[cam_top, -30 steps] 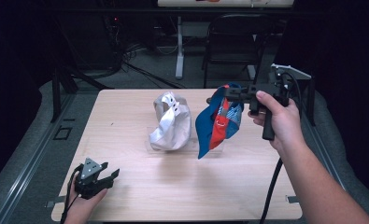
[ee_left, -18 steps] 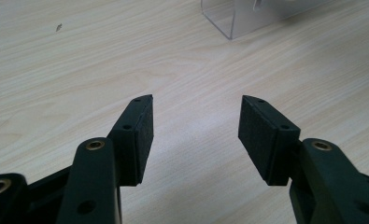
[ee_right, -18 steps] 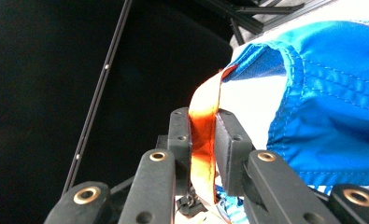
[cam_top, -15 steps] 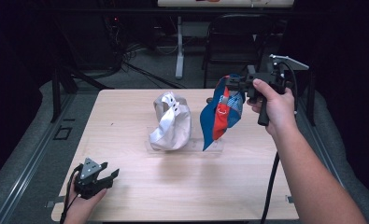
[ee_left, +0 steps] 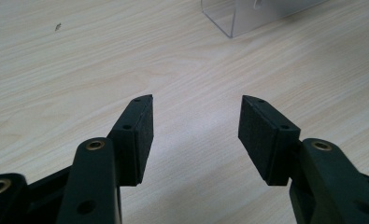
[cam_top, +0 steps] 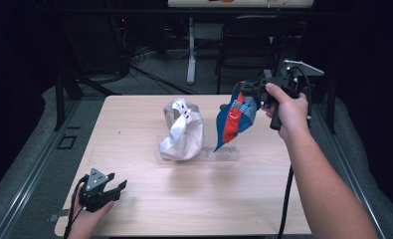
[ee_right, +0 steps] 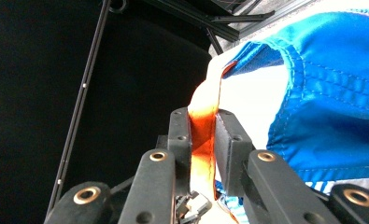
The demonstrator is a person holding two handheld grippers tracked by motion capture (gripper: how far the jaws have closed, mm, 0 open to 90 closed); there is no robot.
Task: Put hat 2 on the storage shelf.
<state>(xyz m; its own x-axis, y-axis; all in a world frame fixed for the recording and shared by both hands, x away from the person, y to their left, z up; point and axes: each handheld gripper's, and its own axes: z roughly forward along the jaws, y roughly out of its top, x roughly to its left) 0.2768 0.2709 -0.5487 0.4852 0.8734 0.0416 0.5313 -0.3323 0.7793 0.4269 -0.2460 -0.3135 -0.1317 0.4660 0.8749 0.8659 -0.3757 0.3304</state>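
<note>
While it rests low at the near left corner of the worktop, the left hand-held gripper has its jaws spread apart with nothing between them. In the left gripper view its two black pads stand wide over bare pale wood, and the corner of a clear plastic stand shows beyond them. The person's left hand grips the tool from below, at the table's front edge.

Toward the middle of the worktop, a white cap sits propped upright on the clear plastic stand, which lies flat on the wood.

Just to the right of the white cap, a blue cap with orange-red and white parts hangs in the air, its lower tip reaching down near the stand; whether the tip touches it cannot be told. It is well apart from the left tool and close beside the white cap without touching it.

At the right, the right hand-held gripper is held up by the person's right hand, above the far right part of the table. Its jaws are clamped on the blue cap: in the right gripper view an orange strap of the cap is pinched between the two pads, with blue fabric spreading off to the right.
</note>
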